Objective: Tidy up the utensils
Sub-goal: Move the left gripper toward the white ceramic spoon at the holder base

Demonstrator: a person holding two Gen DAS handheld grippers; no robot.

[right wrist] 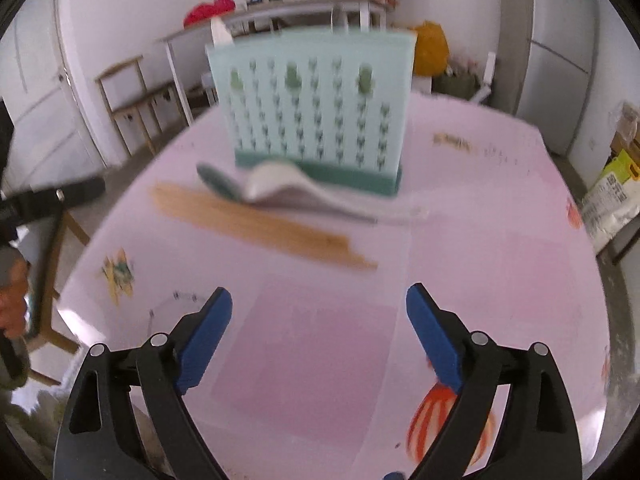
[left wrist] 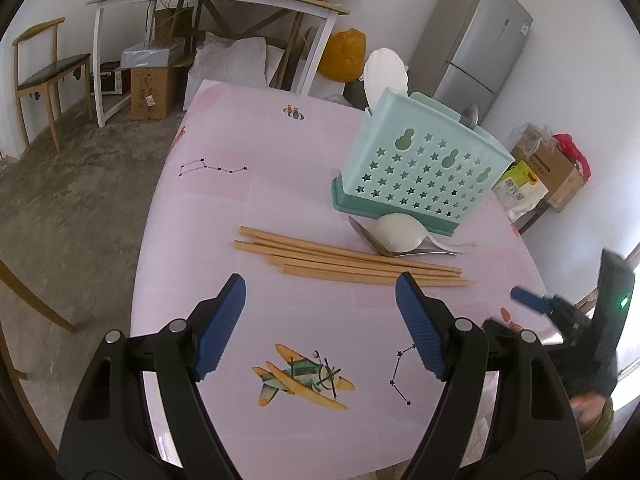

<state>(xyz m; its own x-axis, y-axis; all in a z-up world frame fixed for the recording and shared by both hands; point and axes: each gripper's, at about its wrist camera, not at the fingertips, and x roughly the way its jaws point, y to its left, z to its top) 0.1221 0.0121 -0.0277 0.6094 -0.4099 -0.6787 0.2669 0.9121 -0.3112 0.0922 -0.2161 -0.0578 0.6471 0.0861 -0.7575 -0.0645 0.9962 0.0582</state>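
mint star-holed caddy [left wrist: 420,168] | tan chopsticks [left wrist: 348,260] | pink tablecloth [left wrist: 256,208] | blue-padded tongs [left wrist: 320,300]

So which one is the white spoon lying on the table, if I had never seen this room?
Start at the mint green holder with star-shaped holes, standing on the pink table. Right at its base, before the row of wooden chopsticks, lies the white spoon, bowl down. Its rounded white bowl sets it apart from the thin grey metal spoon it rests on.
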